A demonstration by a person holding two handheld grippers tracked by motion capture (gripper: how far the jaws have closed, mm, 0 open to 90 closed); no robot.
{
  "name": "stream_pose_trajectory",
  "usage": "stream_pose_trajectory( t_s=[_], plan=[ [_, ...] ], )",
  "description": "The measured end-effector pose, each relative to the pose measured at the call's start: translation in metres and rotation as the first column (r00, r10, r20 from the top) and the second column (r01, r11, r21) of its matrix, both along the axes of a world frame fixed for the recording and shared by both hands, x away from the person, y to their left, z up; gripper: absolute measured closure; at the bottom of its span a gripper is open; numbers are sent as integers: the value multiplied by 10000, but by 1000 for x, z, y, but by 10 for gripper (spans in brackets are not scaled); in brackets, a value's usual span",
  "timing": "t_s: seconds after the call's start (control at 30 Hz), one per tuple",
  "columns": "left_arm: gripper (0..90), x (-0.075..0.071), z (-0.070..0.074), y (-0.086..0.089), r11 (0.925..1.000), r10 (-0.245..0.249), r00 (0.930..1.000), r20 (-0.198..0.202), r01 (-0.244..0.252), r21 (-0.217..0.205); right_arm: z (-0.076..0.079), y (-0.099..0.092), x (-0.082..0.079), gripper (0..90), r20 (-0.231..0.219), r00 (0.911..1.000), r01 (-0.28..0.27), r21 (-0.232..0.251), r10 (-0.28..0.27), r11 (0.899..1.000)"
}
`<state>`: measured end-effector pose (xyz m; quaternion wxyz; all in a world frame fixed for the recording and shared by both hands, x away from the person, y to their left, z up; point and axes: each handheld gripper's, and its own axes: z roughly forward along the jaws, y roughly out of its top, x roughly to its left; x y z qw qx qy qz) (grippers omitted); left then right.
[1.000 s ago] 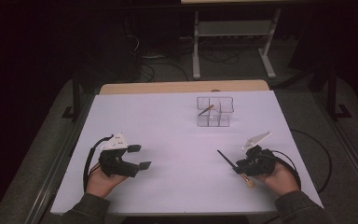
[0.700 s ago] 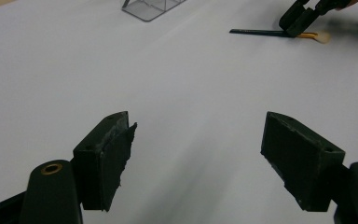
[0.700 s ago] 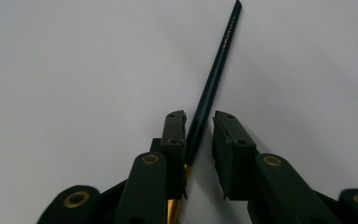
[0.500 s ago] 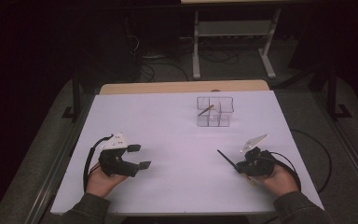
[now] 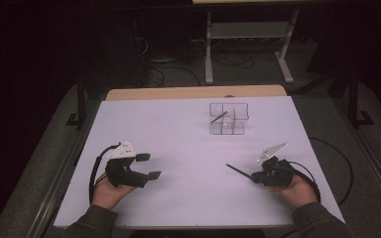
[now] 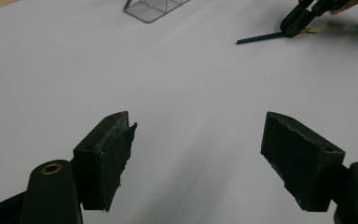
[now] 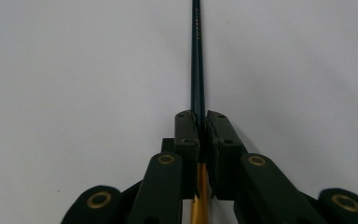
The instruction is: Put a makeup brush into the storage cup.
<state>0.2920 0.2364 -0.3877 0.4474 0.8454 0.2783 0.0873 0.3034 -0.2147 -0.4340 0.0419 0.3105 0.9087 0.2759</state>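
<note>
the right gripper has just been closing its jaws, and they now pinch a thin dark stick with an orange-yellow rear part, perhaps a brush or pencil. the stick lies low over the white table, its long axis running straight out from the jaws, in the high view toward the left and slightly away from the person. the clear compartment box, already holding a similar stick, stands farther up the table, nearer this hand. the left gripper rests well apart, jaws spread and empty.
</note>
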Motion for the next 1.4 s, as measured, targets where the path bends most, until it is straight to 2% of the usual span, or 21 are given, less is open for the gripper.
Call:
stream_pose_trajectory(
  t_s=[0.1, 0.37, 0.53, 0.7, 0.77, 0.87, 0.93, 1.0, 1.3, 1.4],
  plan=[
    [235, 0, 0, 0, 10000, -40, 10000, 16, 40, 38, 0, -2, 1, 830, -169, 9999, 19, 148, -16, 9999],
    [235, 0, 0, -1, 9999, -136, 9999, 53, 136, 30, 4, 1, 3, 829, -232, 9995, -213, 333, 221, 9992],
    [239, -2, 2, -4, 9998, -182, 9998, 0, 182, -49, 12, 3, 4, 829, -213, 9986, -465, 532, 477, 9975],
    [250, -3, 3, -7, 9989, -470, 9989, 21, 470, 17, 23, 7, 4, 829, -110, 9976, -668, 877, 680, 9939],
    [252, -3, 4, -8, 9985, -550, 9985, 75, 550, 40, 27, 9, 4, 829, -112, 9969, -761, 889, 774, 9931],
    [253, -4, 4, -10, 9986, -526, 9986, -49, 525, -96, 34, 13, 5, 829, 2, 9959, -900, 917, 904, 9917],
    [254, -4, 4, -10, 9982, -597, 9982, -32, 597, -18, 39, 15, 6, 829, 101, 9949, -1012, 984, 1007, 9900],
    [255, -4, 4, -11, 9981, -620, 9981, -57, 620, -49, 42, 17, 7, 829, 53, 9932, -1161, 1036, 1161, 9878],
    [272, -2, 8, -17, 9965, -821, 9966, -90, 822, 134, 57, 26, 10, 829, 341, 9849, -1727, 1093, 1700, 9789],
    [276, -2, 10, -21, 9952, -951, 9954, -68, 952, 211, 61, 30, 12, 829, 457, 9766, -2138, 973, 2102, 9720]
  ],
)
